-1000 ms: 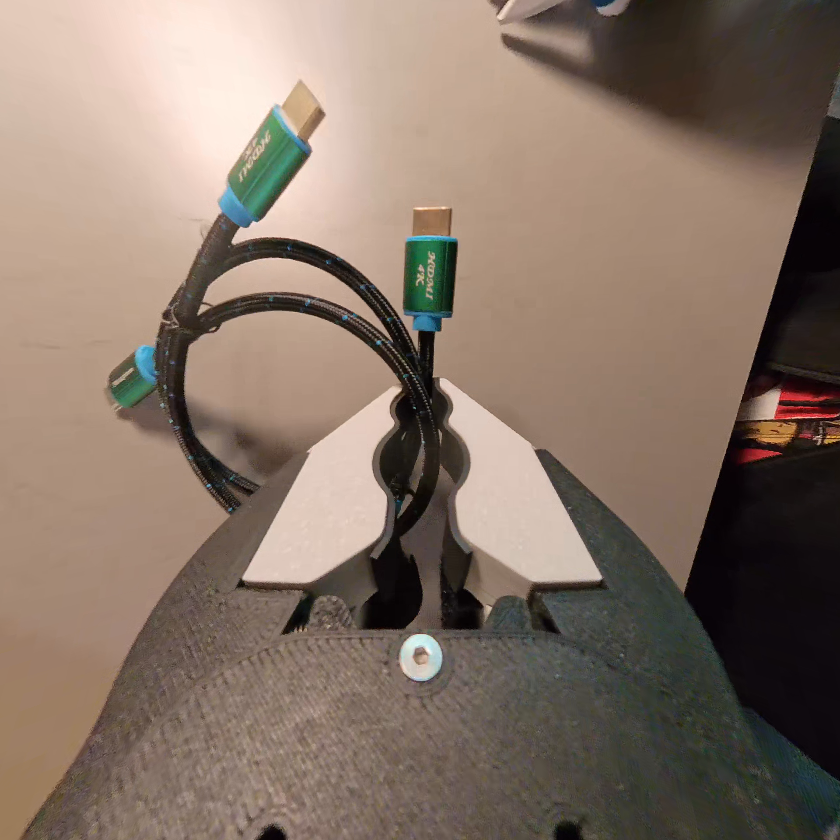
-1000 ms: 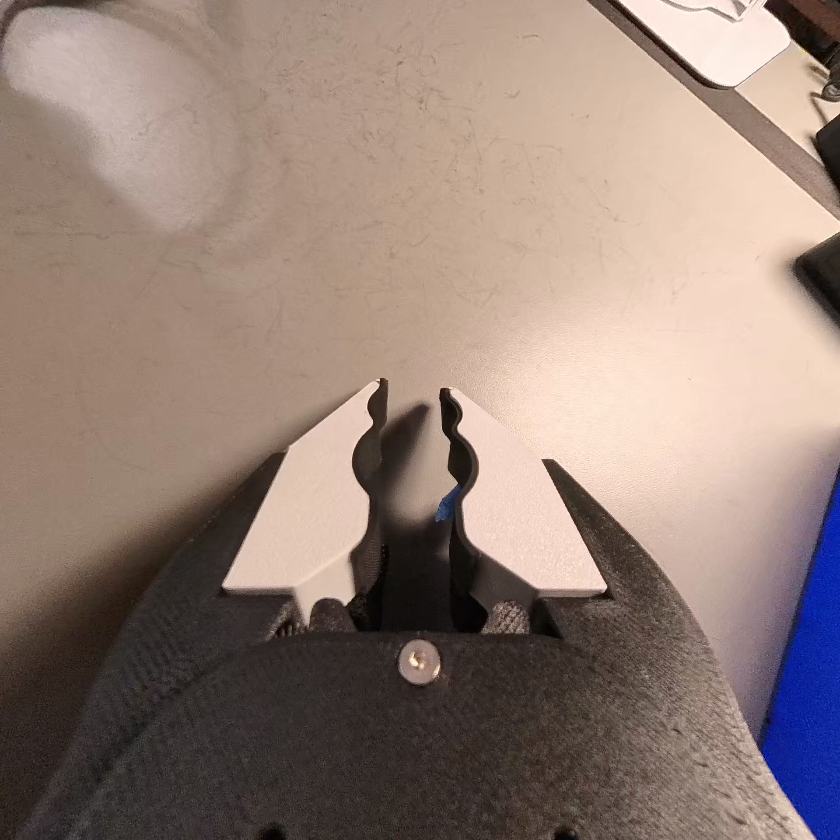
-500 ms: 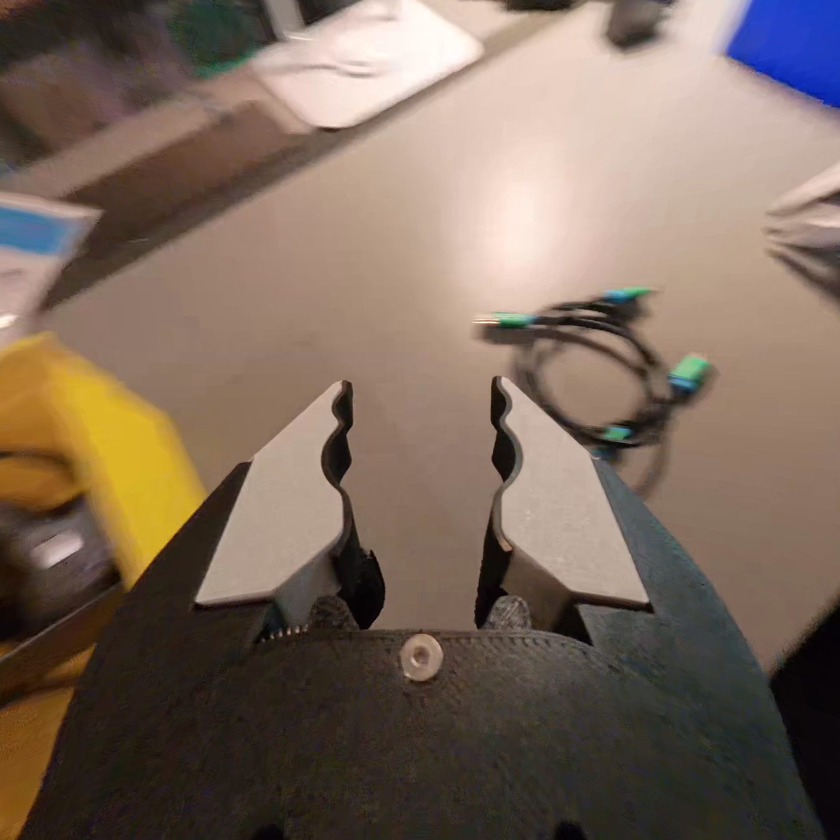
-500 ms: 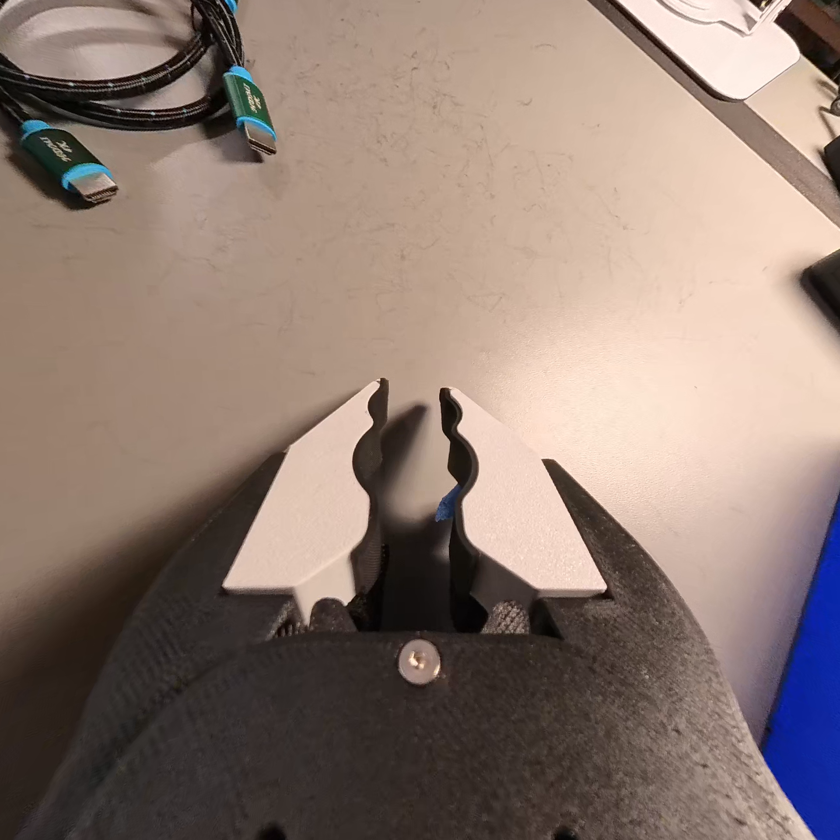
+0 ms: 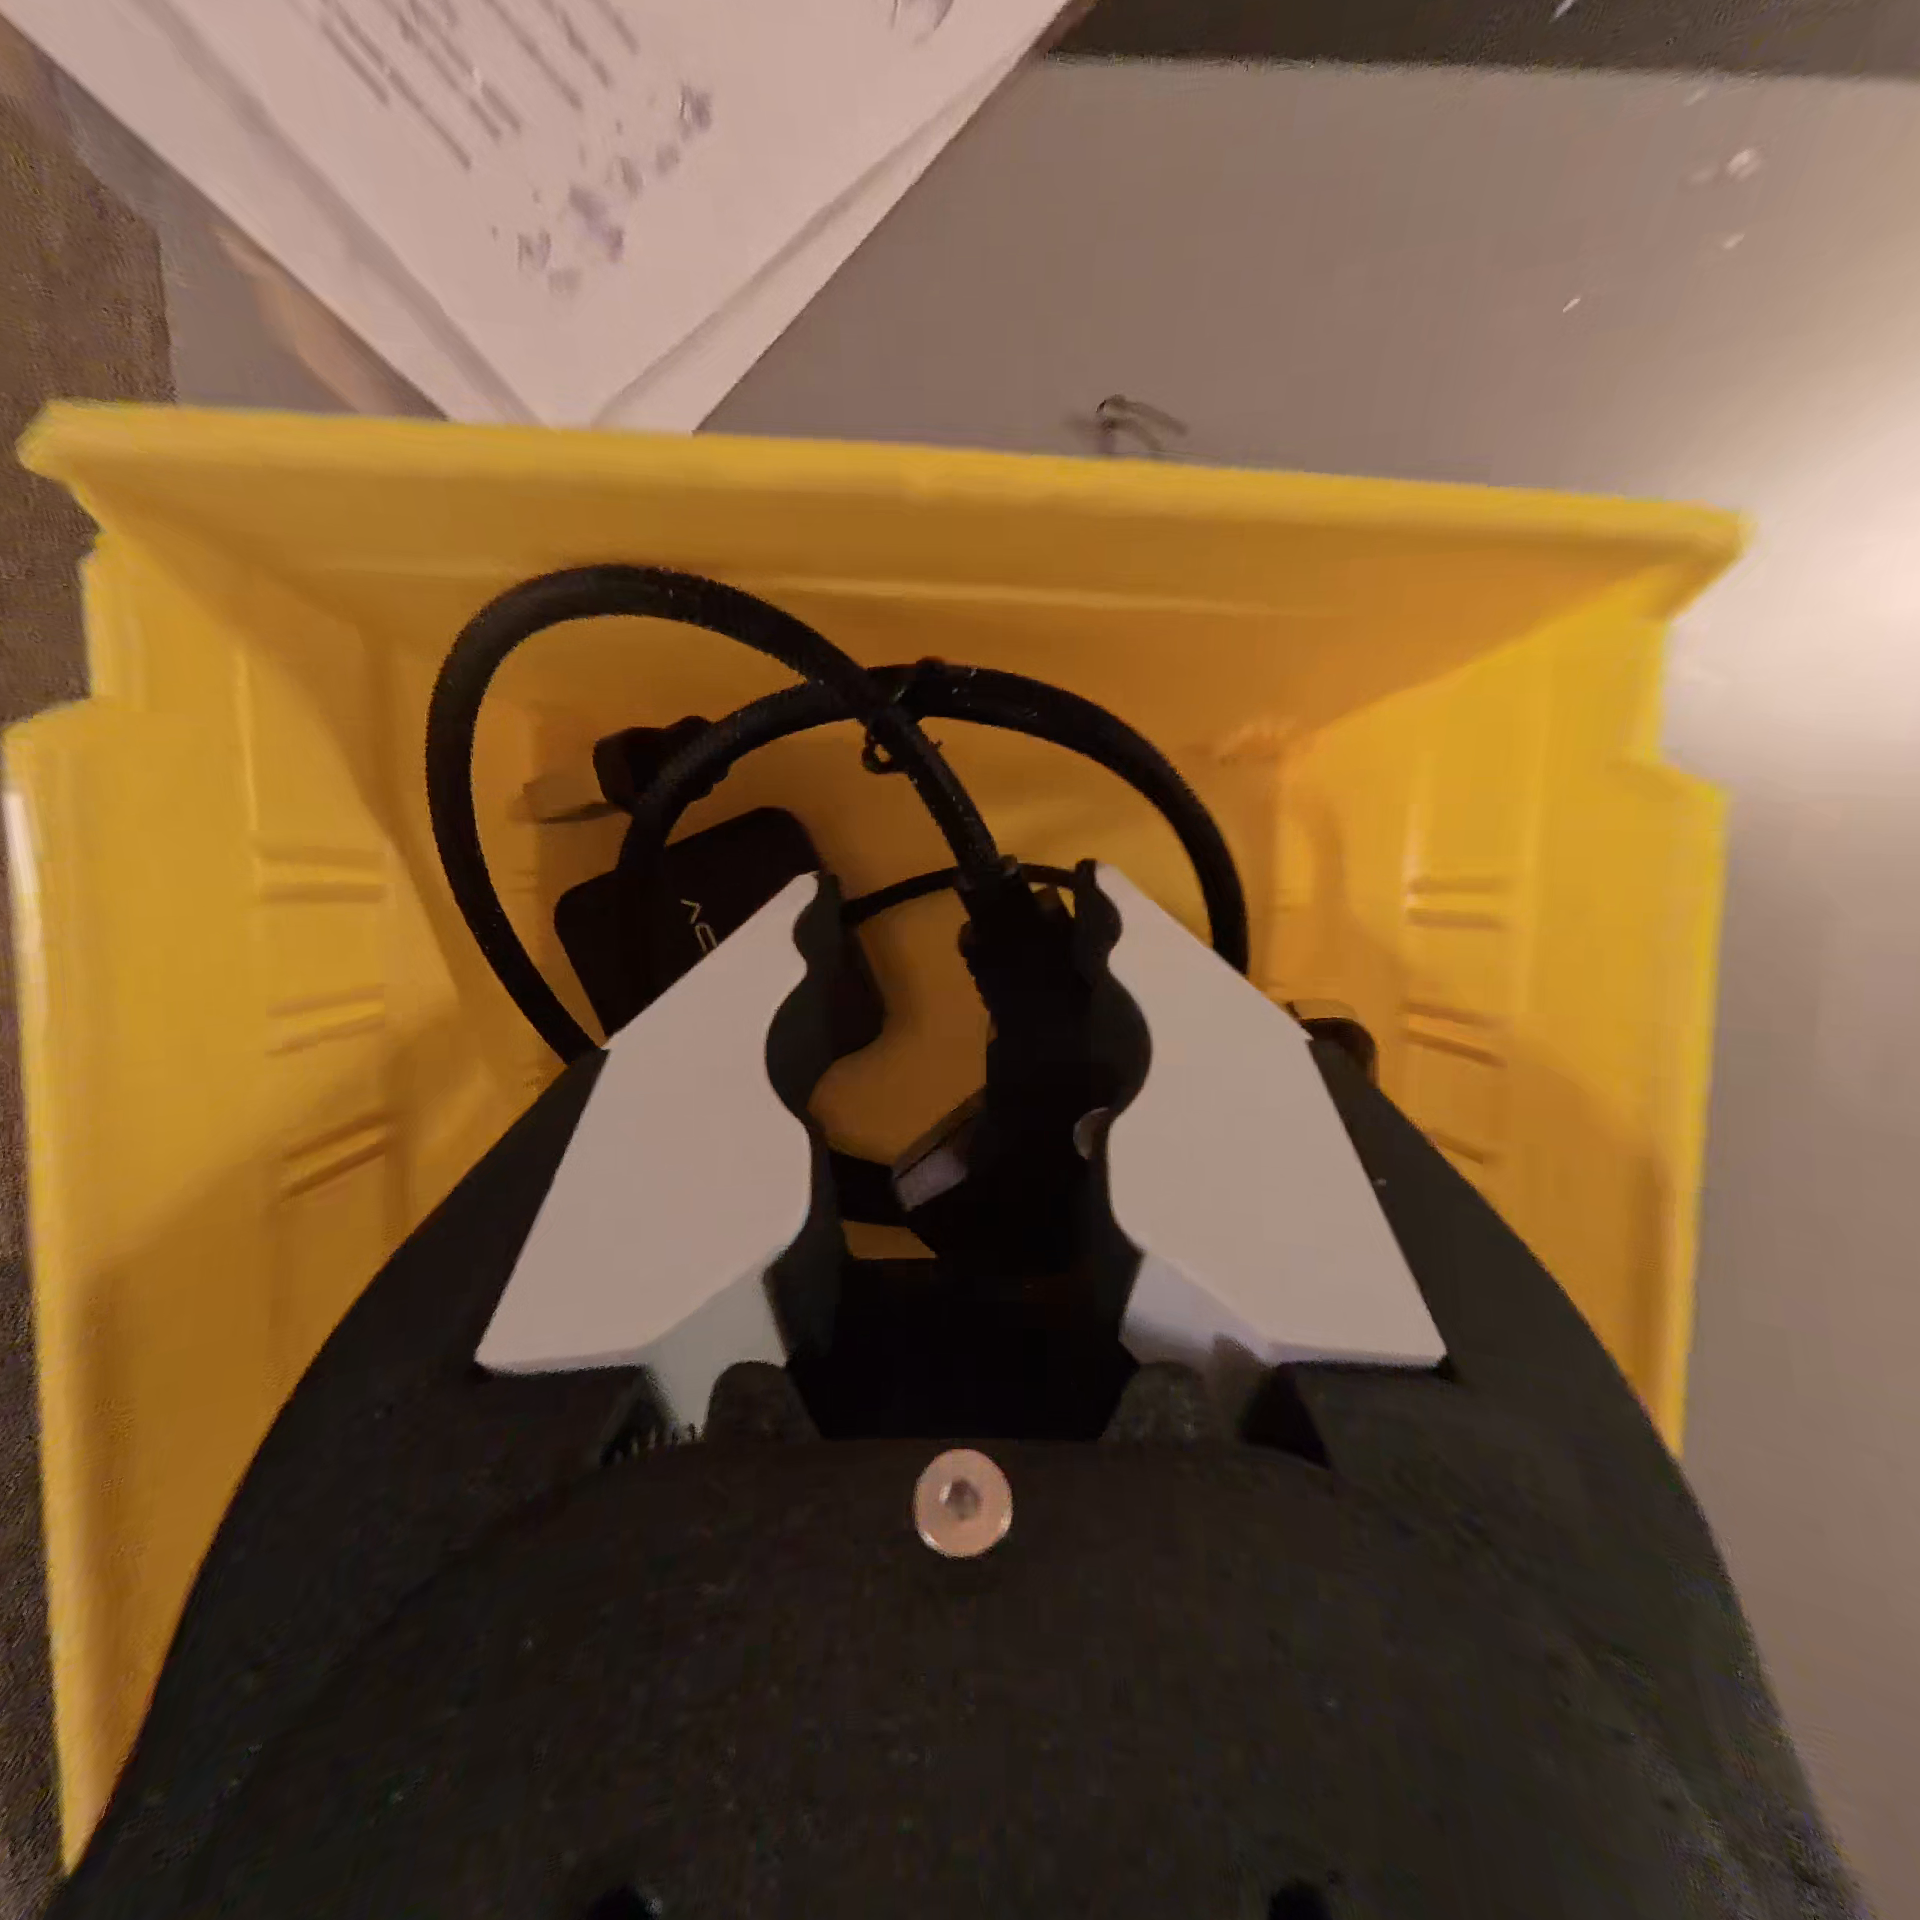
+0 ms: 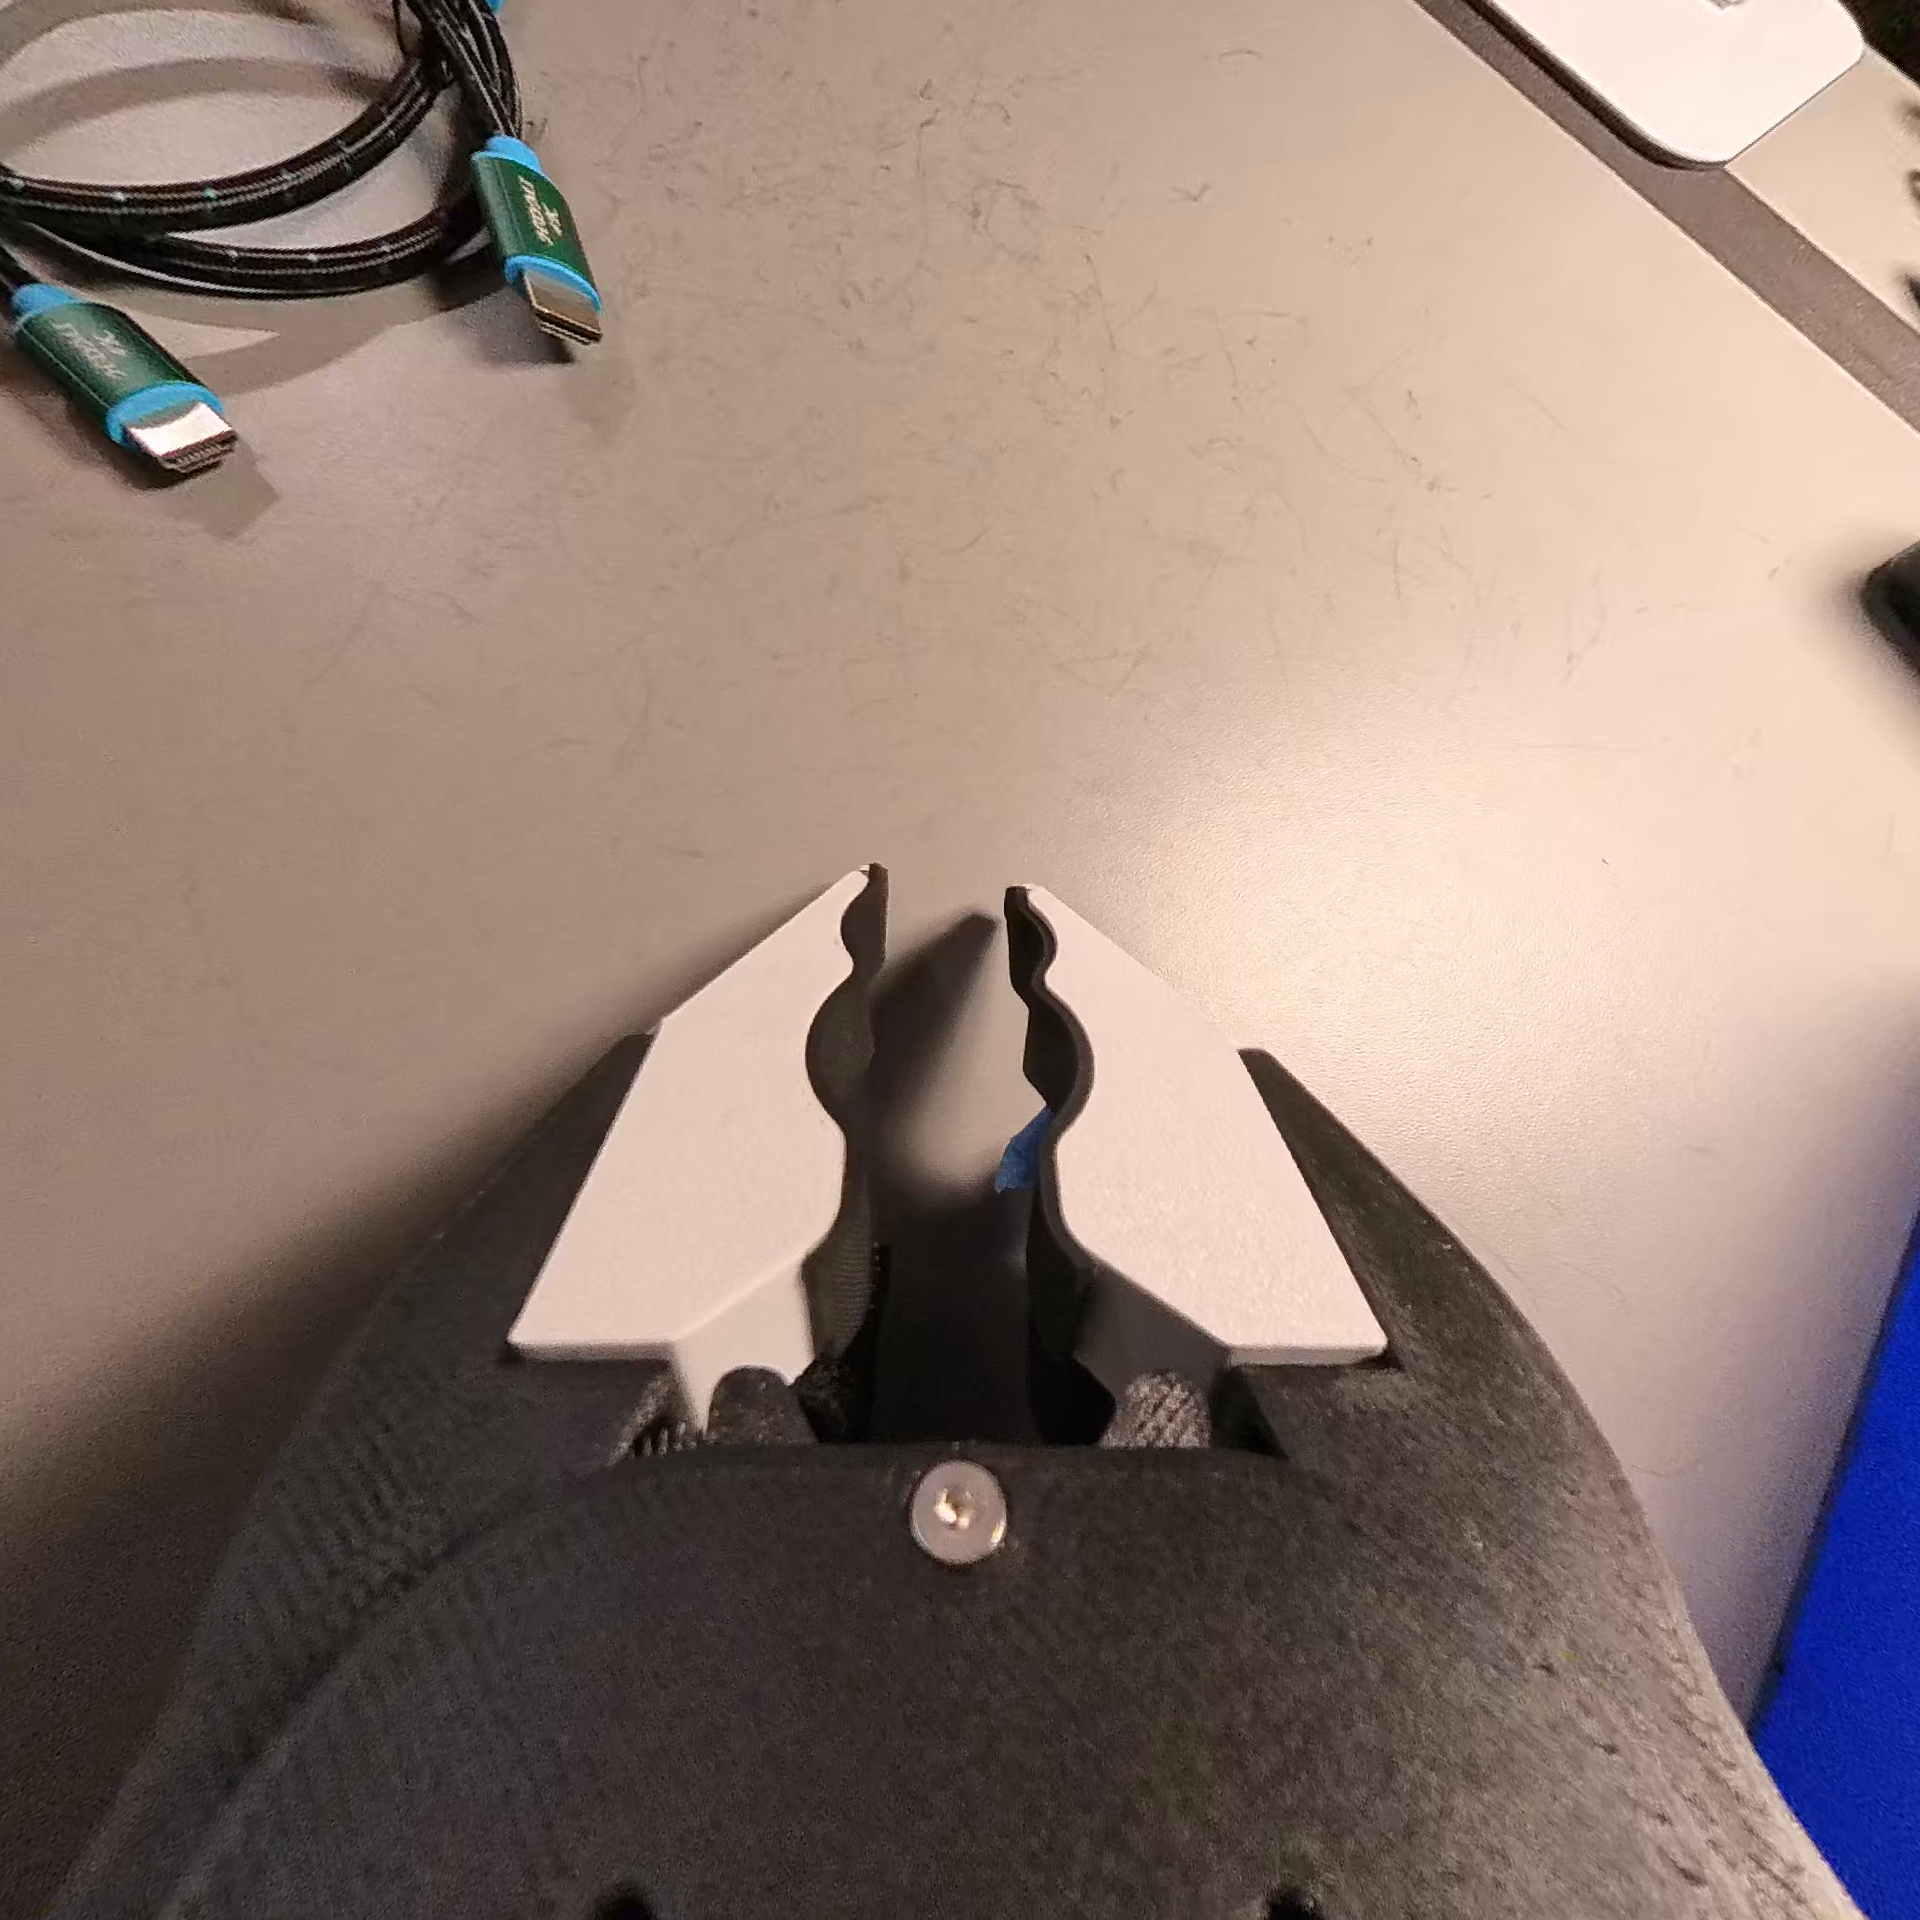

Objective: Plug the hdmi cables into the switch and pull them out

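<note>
Left claw (image 5: 956,894): reaching into a yellow plastic bin (image 5: 727,540) that stands on the table (image 5: 1351,260). Jaws parted by a moderate gap. A black cable (image 5: 665,603) loops up inside the bin; one strand runs down to a dark plug (image 5: 1023,997) that lies against the inner face of the right-hand finger (image 5: 1226,1122). The left-hand finger is clear of it, so the plug is touched on one side only, not clamped. Whether the plug rests on that finger or merely passes behind it, cannot tell; the view is soft with motion blur. Behind the loop, a flat black box (image 5: 675,904) lies on the bin floor, possibly the switch, partly covered by the left finger. White paper sheets (image 5: 540,177) lie on the table beyond the bin's far wall.

Right claw (image 6: 945,883): hovering low over the bare grey table (image 6: 1143,520), tips near the surface, its shadow directly beneath. Jaws narrowly apart, nothing between them, nothing touched. A scrap of blue tape (image 6: 1023,1153) sticks to the inner edge of the right-hand finger.

HDMI cables (image 6: 260,208): braided black, bundled at the upper left of the right wrist view, lying flat on the table well apart from the right claw. Two green connectors with blue collars show, one (image 6: 535,249) pointing toward the claw, the other (image 6: 114,374) at the left edge, metal tips free.

A white flat object (image 6: 1683,62) sits at the table's far right corner.
</note>
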The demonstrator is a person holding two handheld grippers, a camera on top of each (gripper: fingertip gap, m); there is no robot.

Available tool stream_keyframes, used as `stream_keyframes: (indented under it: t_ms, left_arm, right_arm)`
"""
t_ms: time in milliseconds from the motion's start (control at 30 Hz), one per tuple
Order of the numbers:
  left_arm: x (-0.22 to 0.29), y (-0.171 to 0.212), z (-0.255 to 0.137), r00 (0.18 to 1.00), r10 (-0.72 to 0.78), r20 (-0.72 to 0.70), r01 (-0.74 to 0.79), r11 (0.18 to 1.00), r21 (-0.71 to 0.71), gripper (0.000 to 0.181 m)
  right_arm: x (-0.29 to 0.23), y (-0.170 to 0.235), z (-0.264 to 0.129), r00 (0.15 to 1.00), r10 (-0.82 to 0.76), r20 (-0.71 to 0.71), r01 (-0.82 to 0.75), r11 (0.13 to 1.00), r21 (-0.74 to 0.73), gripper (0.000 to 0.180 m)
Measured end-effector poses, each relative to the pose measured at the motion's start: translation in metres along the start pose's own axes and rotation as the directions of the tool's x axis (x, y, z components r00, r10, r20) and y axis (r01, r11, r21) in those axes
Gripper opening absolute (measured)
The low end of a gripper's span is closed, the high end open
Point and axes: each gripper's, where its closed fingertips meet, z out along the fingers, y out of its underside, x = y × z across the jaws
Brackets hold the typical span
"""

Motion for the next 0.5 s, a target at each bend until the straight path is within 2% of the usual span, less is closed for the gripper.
stream_keyframes:
  t_ms: [67, 133, 233, 300, 367, 433, 500]
  left_arm:
    - [0.009, 0.001, 0.004, 0.997, 0.003, -0.071, -0.002, 1.0, 0.009, 0.03]
    - [0.007, -0.002, -0.004, 0.999, 0.025, -0.041, -0.023, 0.998, 0.052, 0.023]
    - [0.01, -0.024, -0.052, 0.996, 0.074, 0.055, -0.085, 0.972, 0.218, 0.022]
    - [0.026, -0.046, -0.103, 0.985, 0.126, 0.12, -0.161, 0.918, 0.363, 0.022]
    - [0.057, -0.068, -0.161, 0.961, 0.204, 0.188, -0.273, 0.826, 0.493, 0.022]
    - [0.104, -0.08, -0.211, 0.925, 0.298, 0.235, -0.379, 0.727, 0.572, 0.021]
    - [0.172, -0.08, -0.236, 0.874, 0.448, 0.188, -0.463, 0.649, 0.604, 0.021]
  right_arm:
    - [0.0, 0.0, 0.0, 1.0, 0.007, 0.006, -0.007, 1.0, -0.004, 0.024]
    - [-0.001, 0.001, 0.001, 1.0, 0.019, 0.022, -0.018, 1.0, -0.01, 0.024]
    - [-0.003, 0.002, 0.002, 0.998, 0.036, 0.055, -0.035, 0.999, -0.016, 0.025]
    - [-0.004, 0.001, 0.002, 0.997, 0.039, 0.073, -0.037, 0.999, -0.018, 0.025]
    - [-0.005, 0.001, 0.003, 0.995, 0.04, 0.086, -0.039, 0.999, -0.018, 0.025]
    - [-0.007, 0.0, 0.002, 0.995, 0.038, 0.094, -0.037, 0.999, -0.015, 0.025]
    - [-0.007, -0.001, 0.002, 0.995, 0.034, 0.095, -0.033, 0.999, -0.01, 0.025]
